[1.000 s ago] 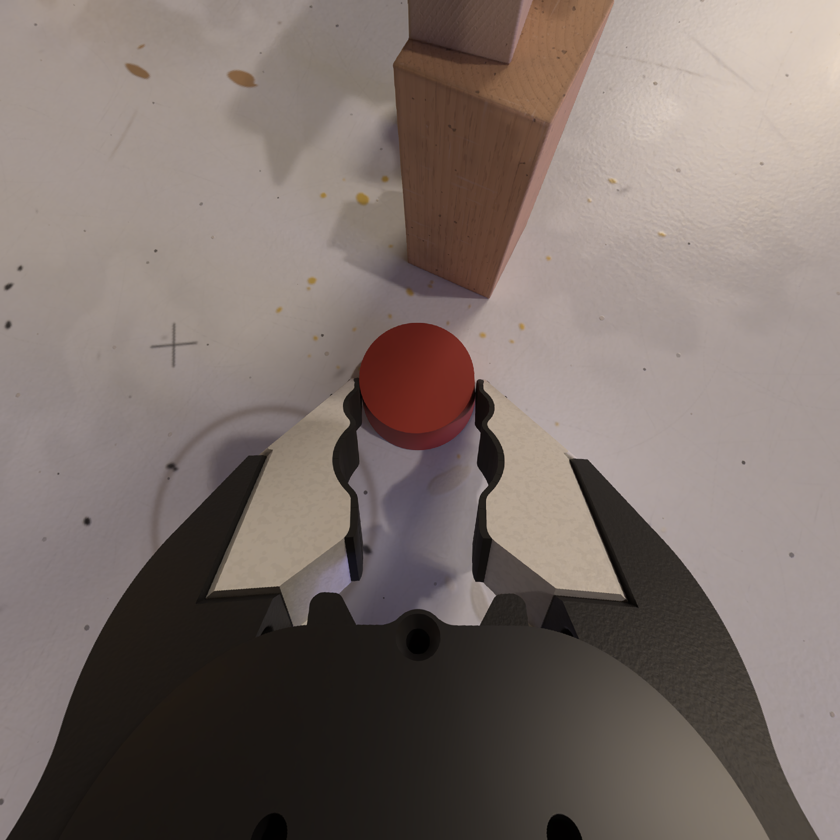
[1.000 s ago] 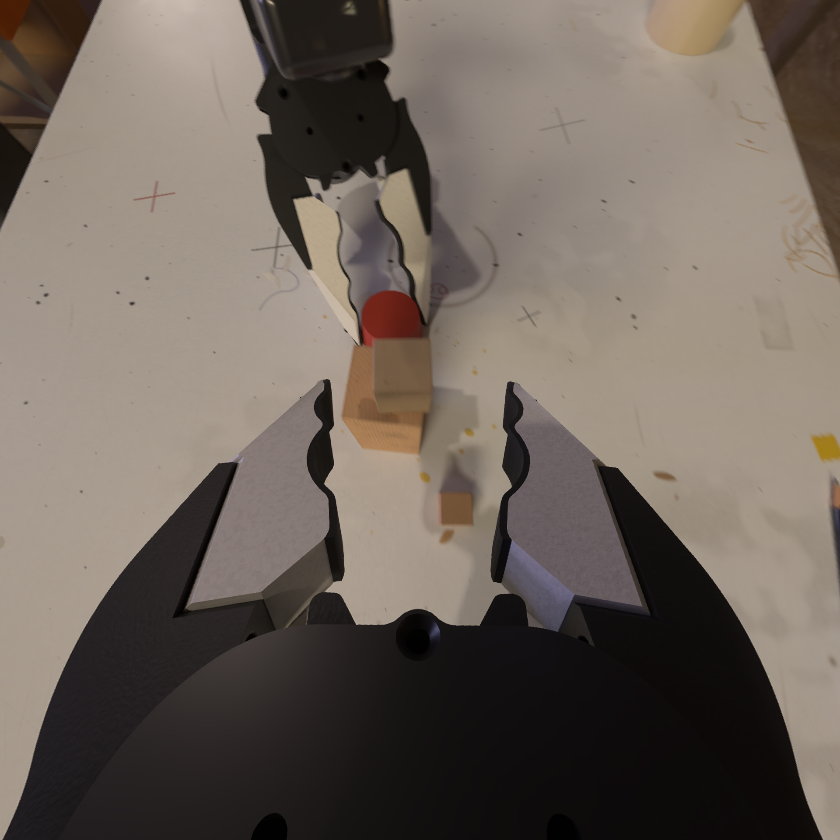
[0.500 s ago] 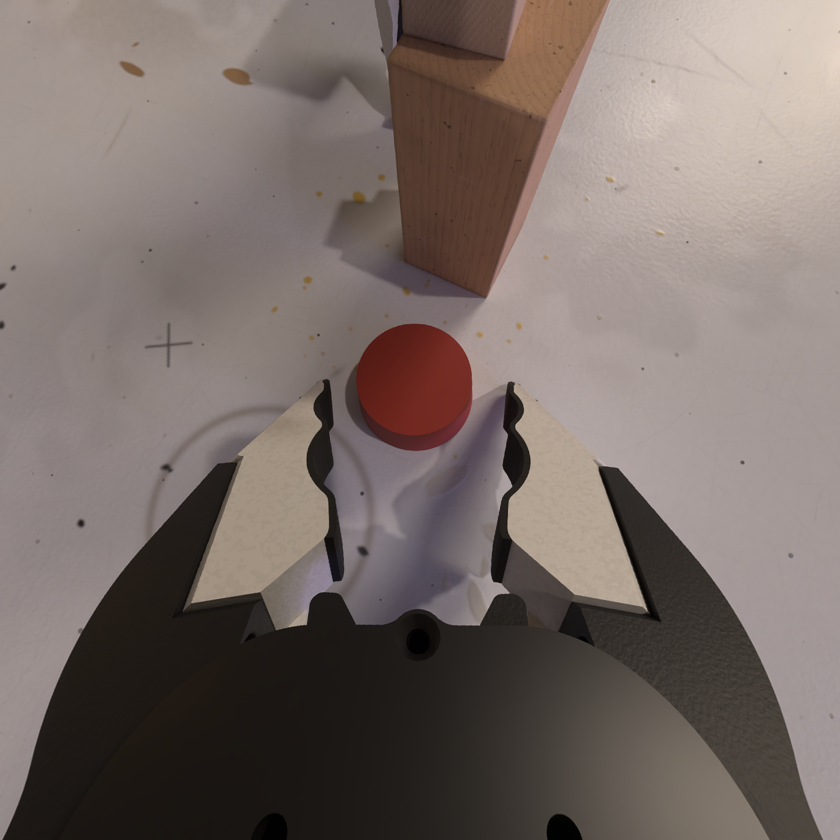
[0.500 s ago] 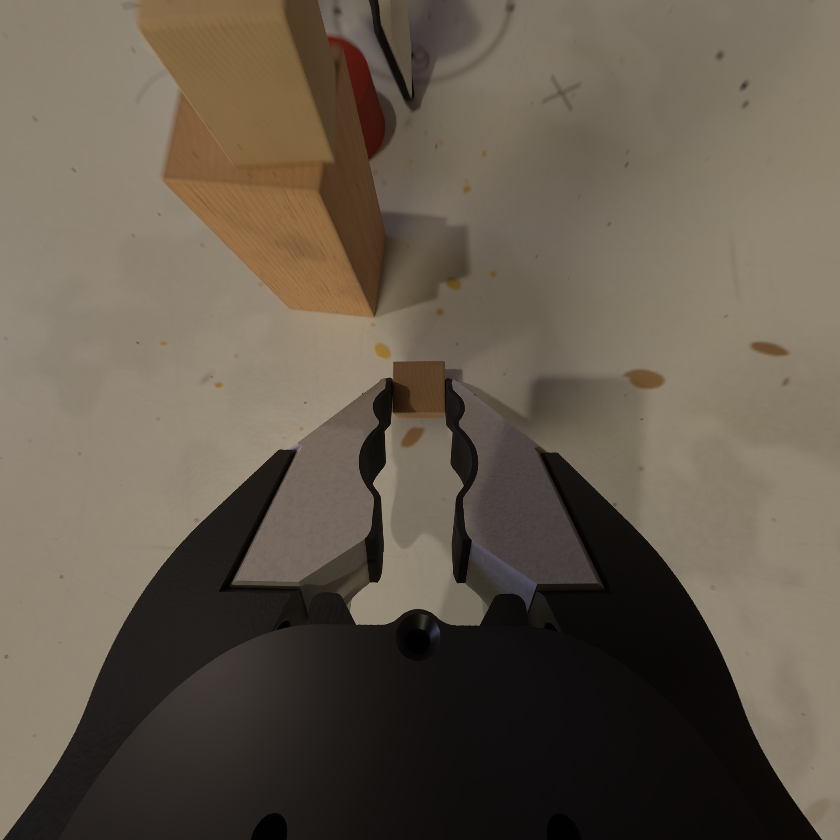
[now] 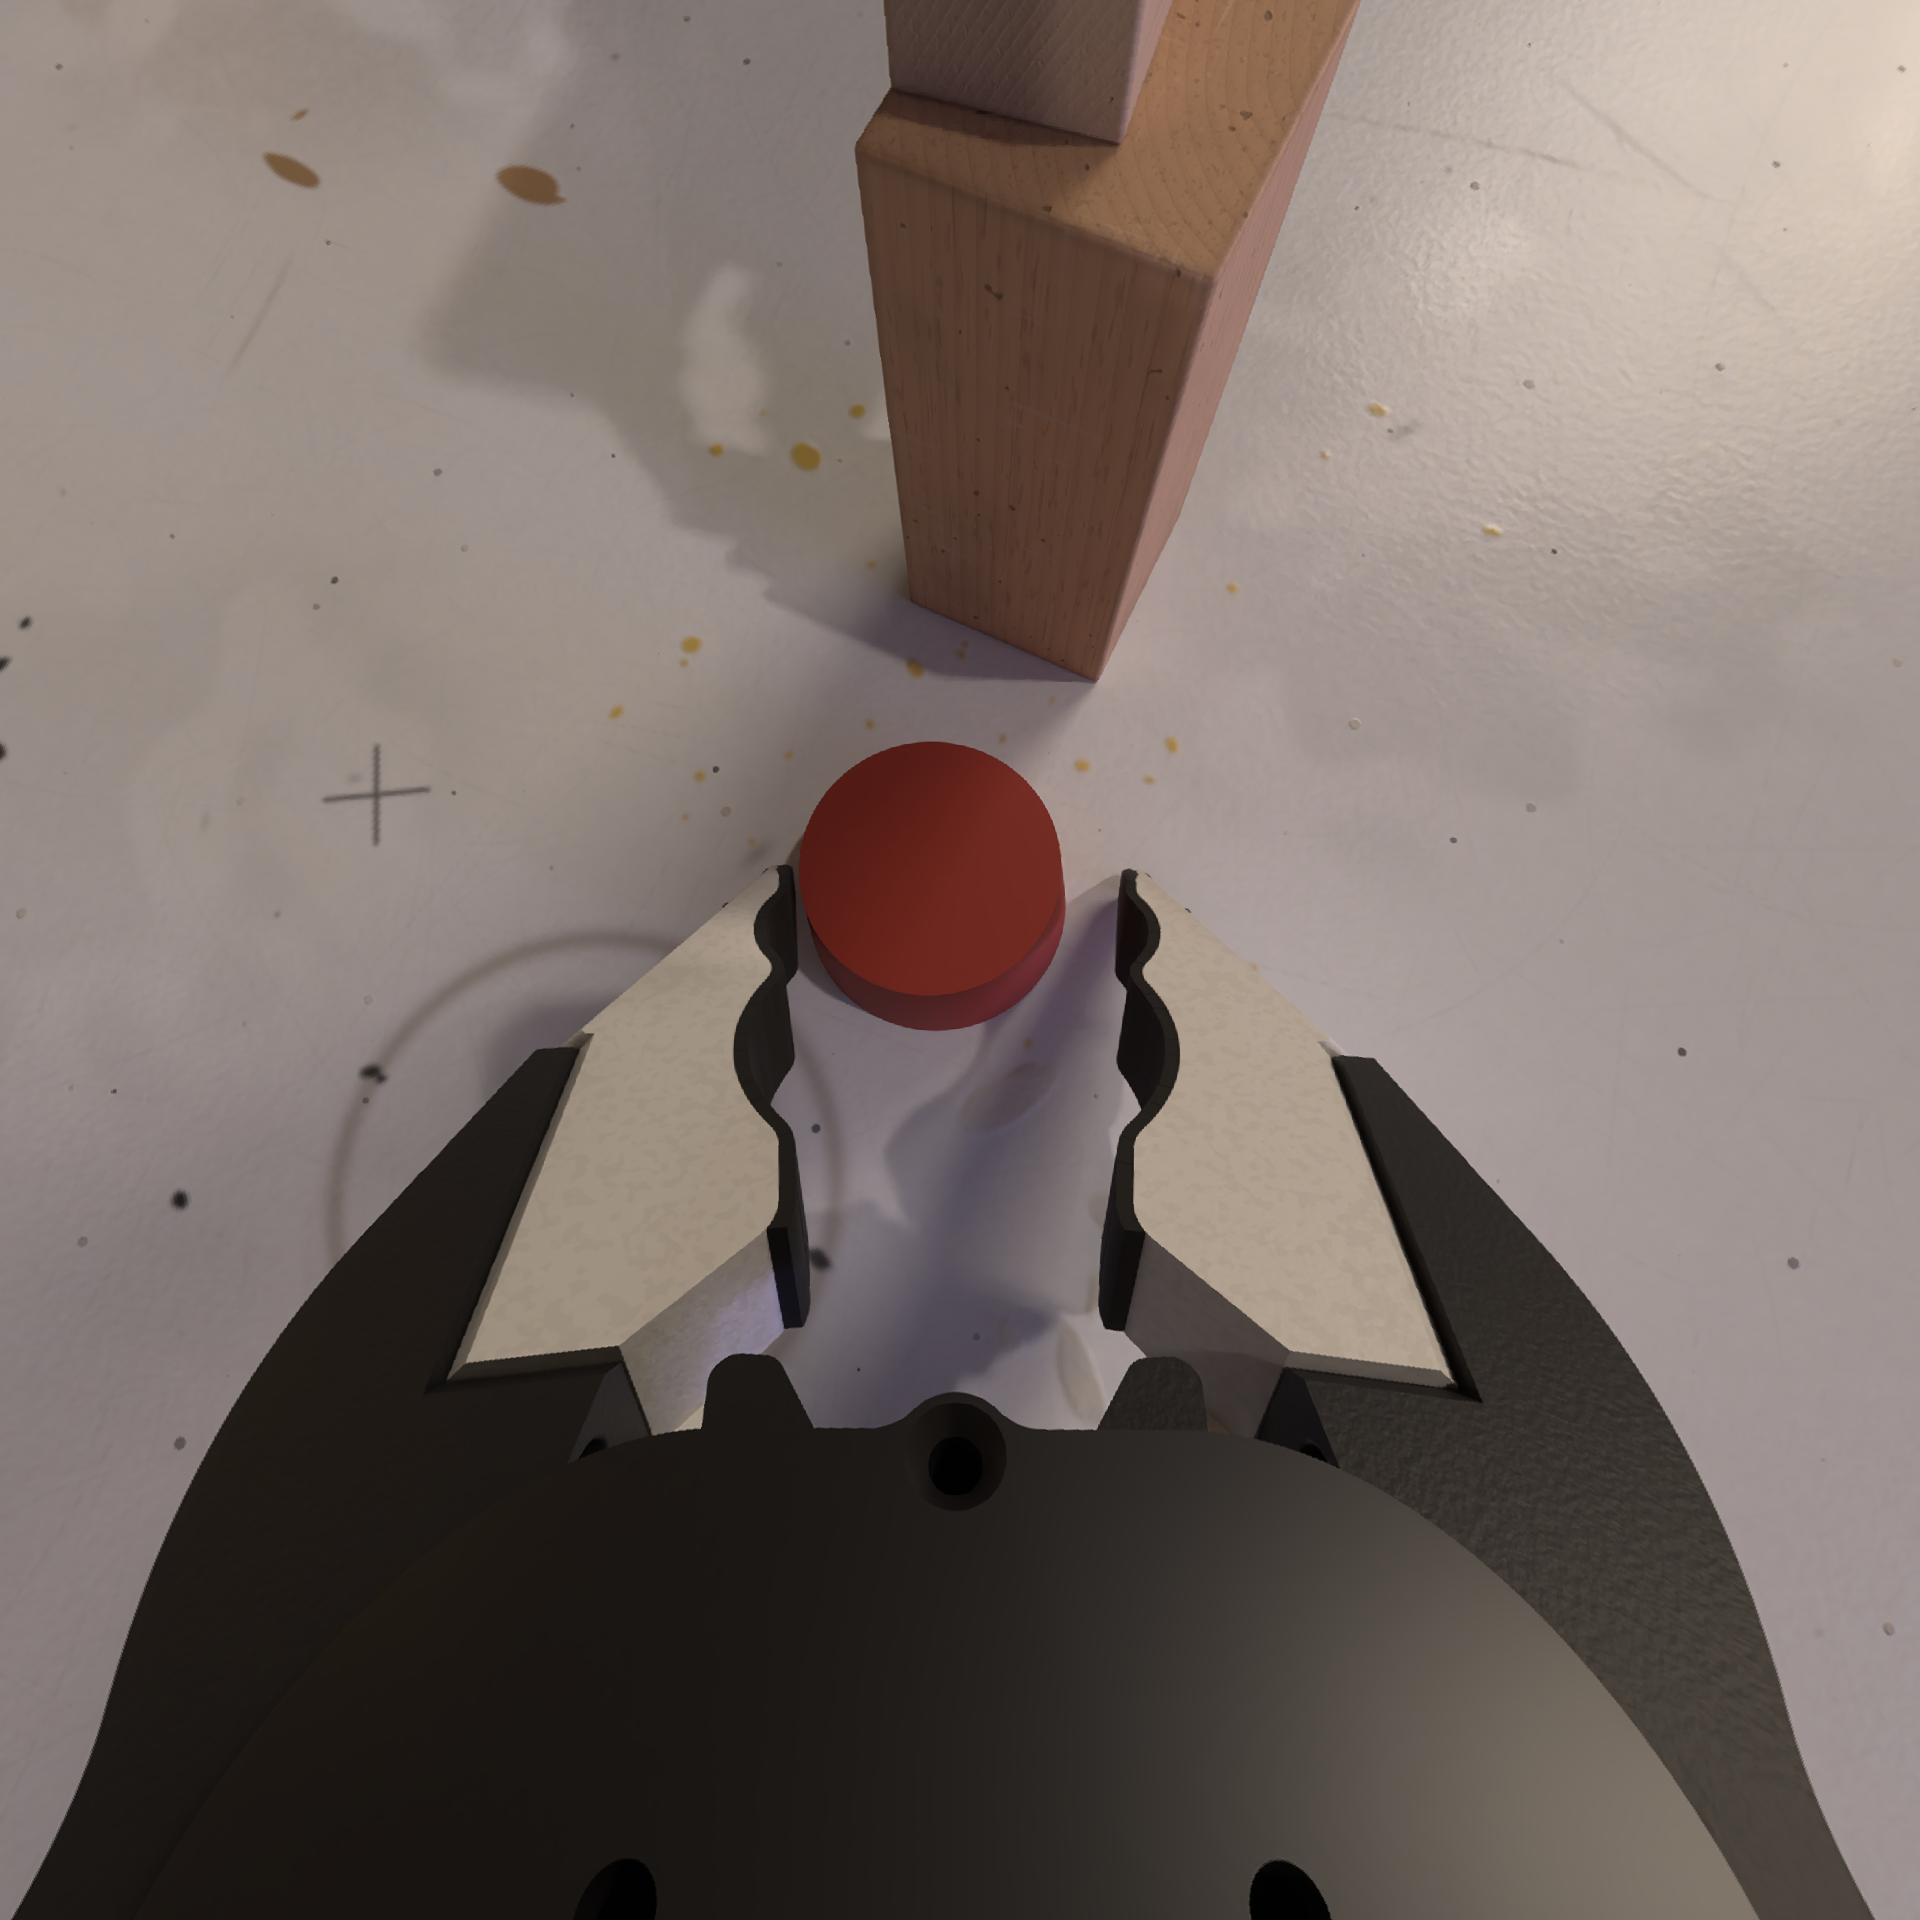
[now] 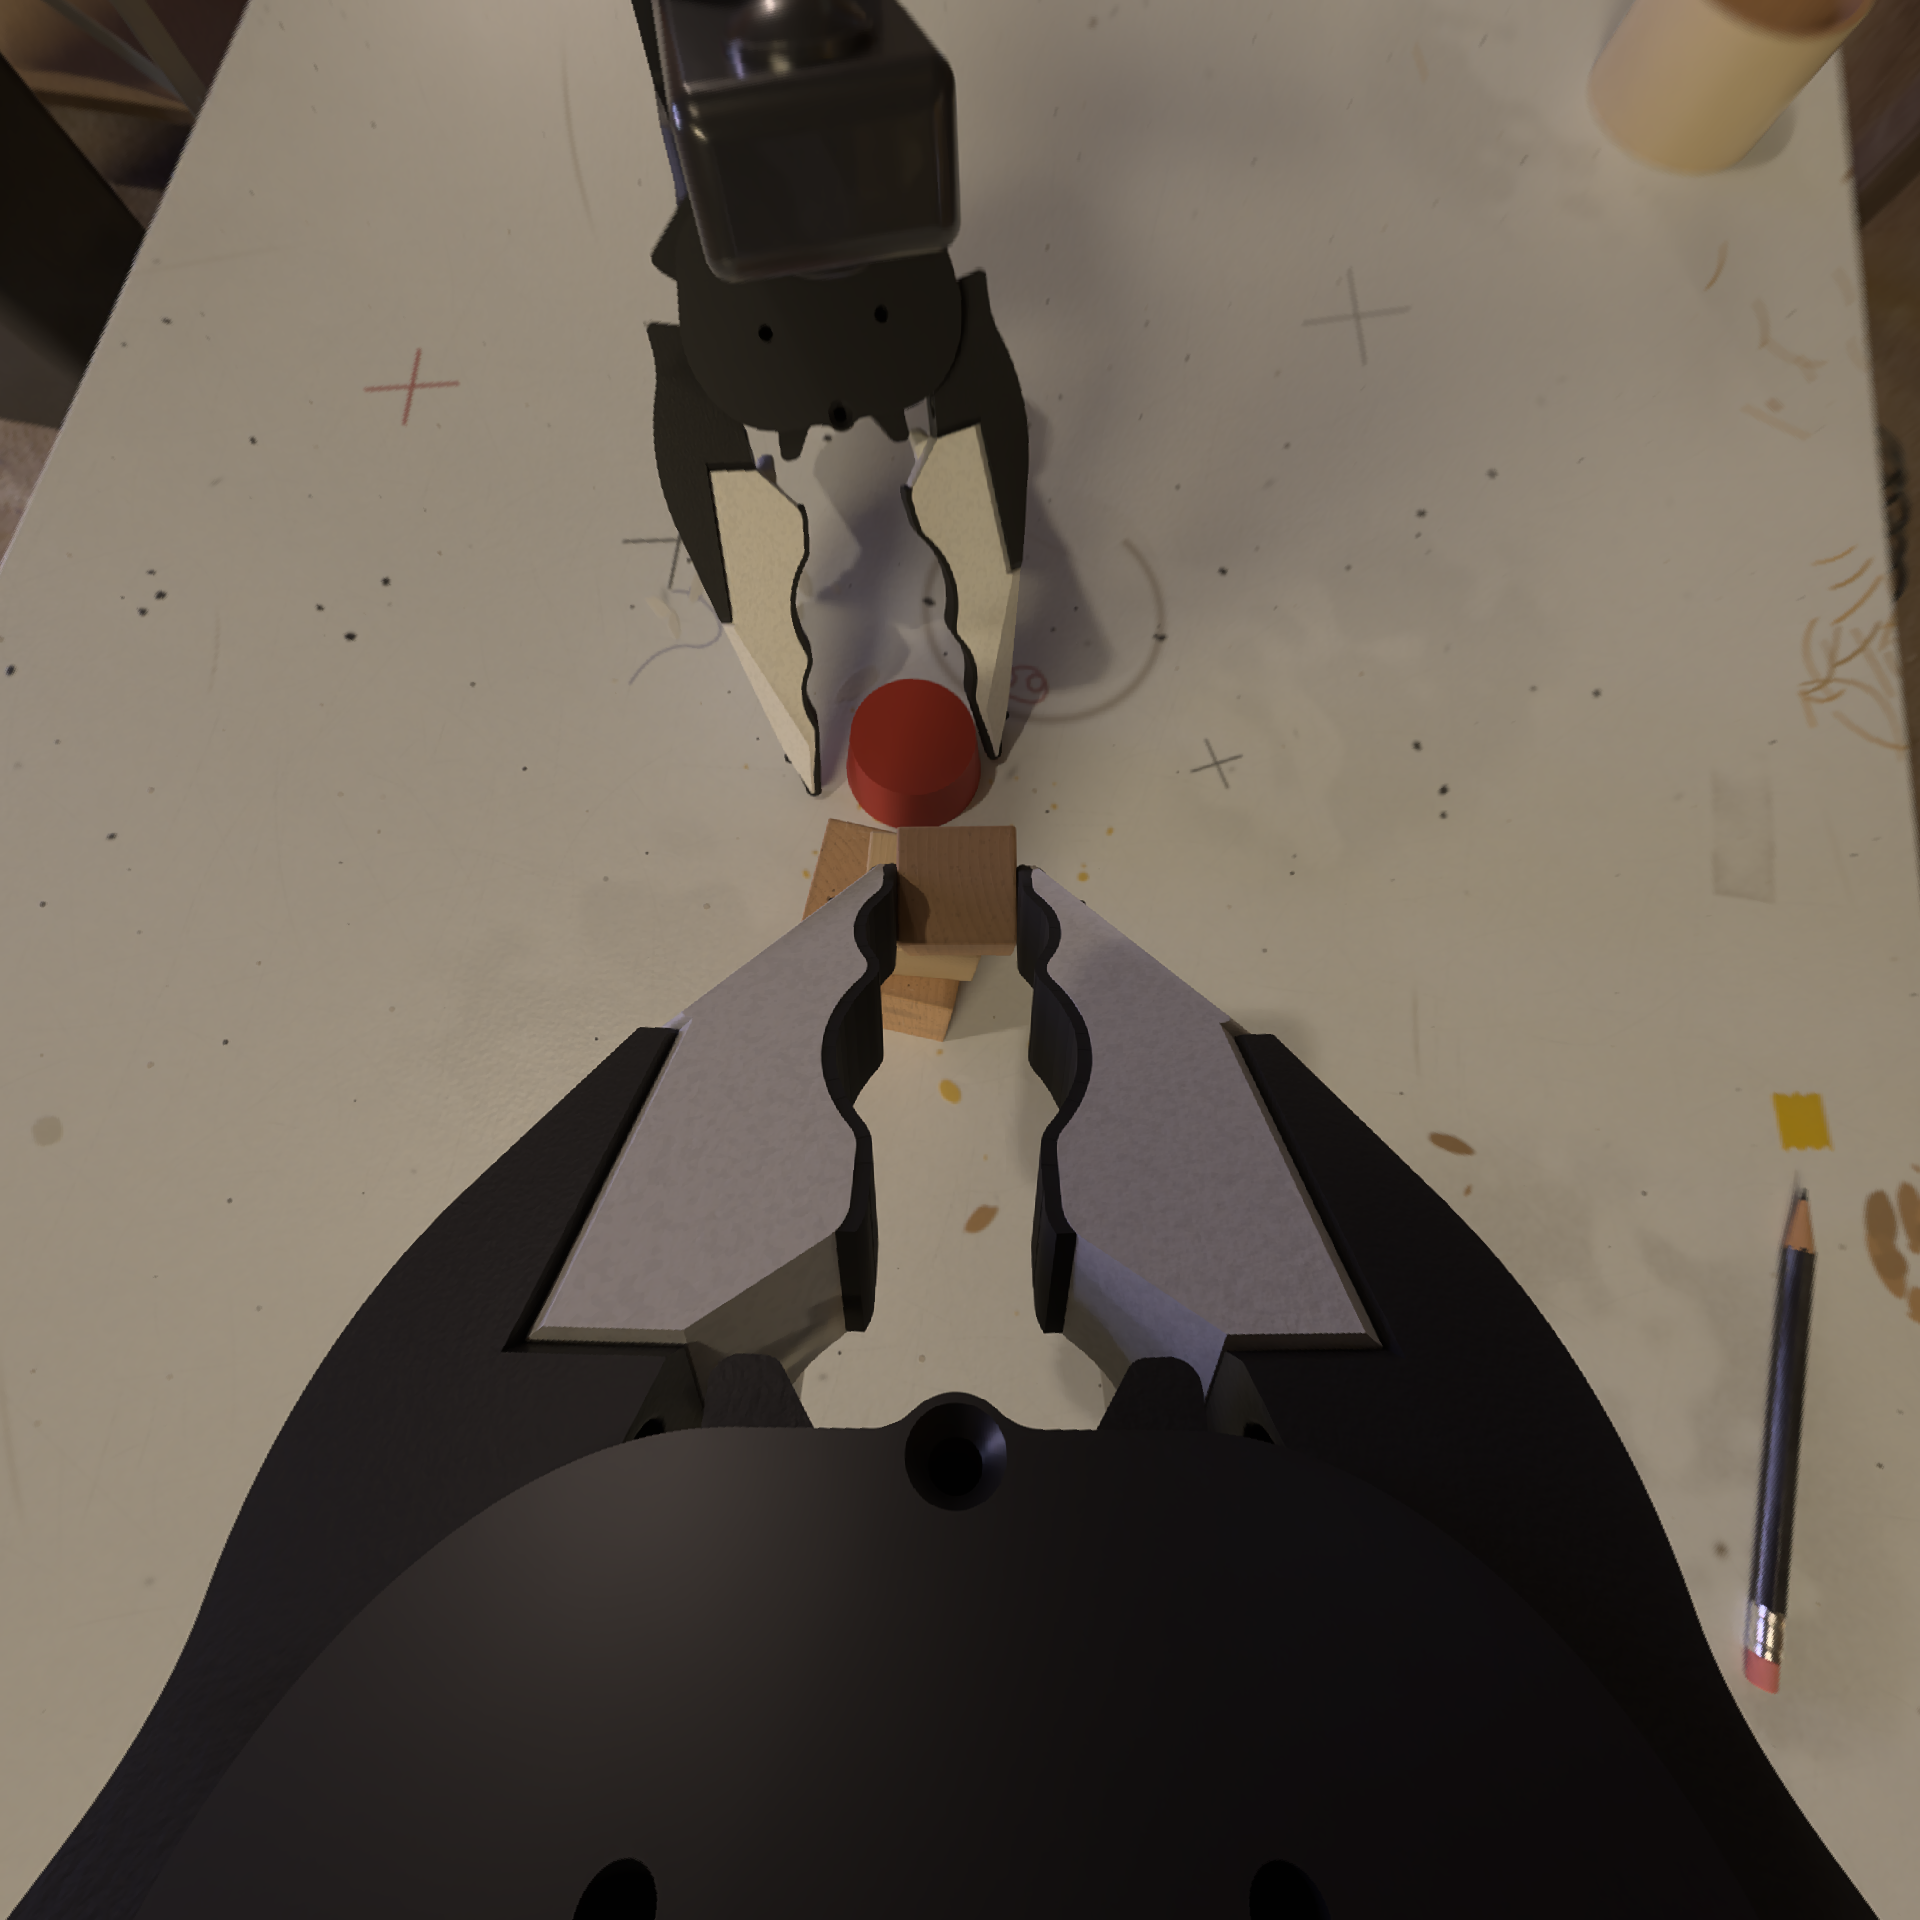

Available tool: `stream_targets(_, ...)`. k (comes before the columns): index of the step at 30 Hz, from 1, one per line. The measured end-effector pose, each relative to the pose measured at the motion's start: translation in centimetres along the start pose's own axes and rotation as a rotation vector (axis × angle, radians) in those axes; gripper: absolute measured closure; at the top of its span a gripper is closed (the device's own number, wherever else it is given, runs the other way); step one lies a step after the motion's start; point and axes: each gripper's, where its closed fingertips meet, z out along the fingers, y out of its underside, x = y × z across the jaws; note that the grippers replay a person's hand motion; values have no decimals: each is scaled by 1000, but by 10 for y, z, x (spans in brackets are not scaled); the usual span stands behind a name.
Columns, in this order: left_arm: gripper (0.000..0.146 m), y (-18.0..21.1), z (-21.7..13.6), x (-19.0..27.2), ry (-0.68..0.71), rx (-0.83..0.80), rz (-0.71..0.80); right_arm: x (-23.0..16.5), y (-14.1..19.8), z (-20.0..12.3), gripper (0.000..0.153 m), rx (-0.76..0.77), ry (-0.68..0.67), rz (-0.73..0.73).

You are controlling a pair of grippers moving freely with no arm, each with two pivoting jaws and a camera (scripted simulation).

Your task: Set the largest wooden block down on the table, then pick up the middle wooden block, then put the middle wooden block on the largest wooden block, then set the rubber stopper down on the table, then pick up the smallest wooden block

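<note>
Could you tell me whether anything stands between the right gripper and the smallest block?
Nothing visible does. The smallest block is already clamped between the fingertips of the right gripper, with no other object between them.

Right gripper (image 6: 954, 904), wide open a second ago, closed on the smallest wooden block (image 6: 956, 883) and has now lifted it above the stacked blocks, while the left gripper (image 5: 951, 904) spread its fingers off the rubber stopper (image 5: 932, 883).
</note>
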Motion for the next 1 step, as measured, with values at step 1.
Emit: stream_targets(1,86,0,0,0,0,0,1,0,1,4,131,-18,-9,7)
